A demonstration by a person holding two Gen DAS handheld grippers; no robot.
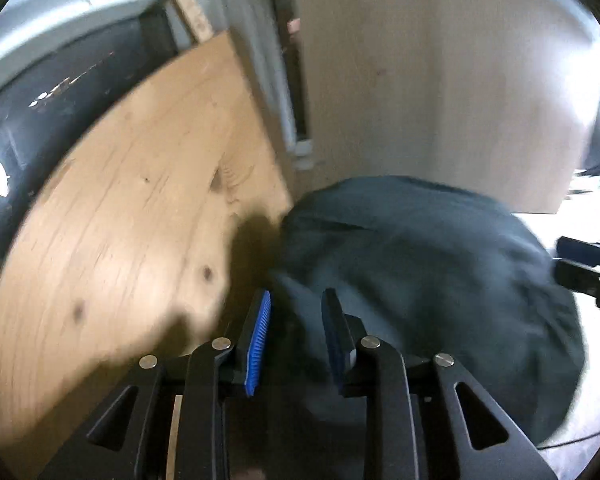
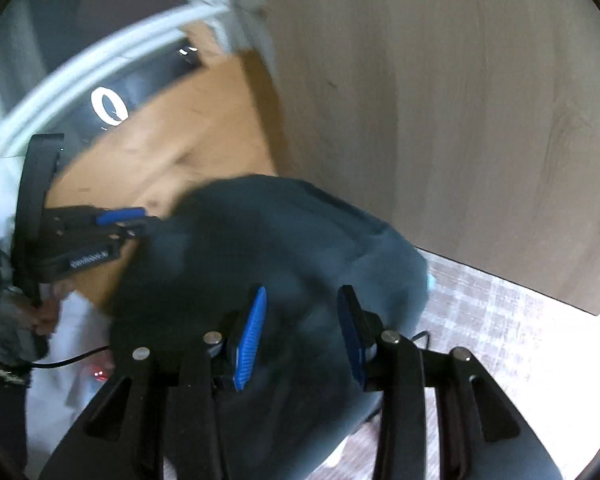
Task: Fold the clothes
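Observation:
A dark blue-grey garment (image 1: 420,264) lies bunched at the edge of a round wooden table (image 1: 120,220) and hangs off its right side. My left gripper (image 1: 296,300) is open, its blue pads on either side of a fold at the garment's near-left edge. My right gripper (image 2: 304,296) is open over the same garment (image 2: 280,240), pads apart with cloth between and below them. The left gripper also shows in the right wrist view (image 2: 116,220) at the garment's left edge. The right gripper shows at the right edge of the left wrist view (image 1: 584,268). Both views are motion-blurred.
A pale wood cabinet wall (image 1: 440,80) stands close behind the table. A black object with white markings (image 1: 40,112) borders the table's far left. A patterned floor (image 2: 500,320) lies to the right. A cable and a red light (image 2: 98,376) sit low left.

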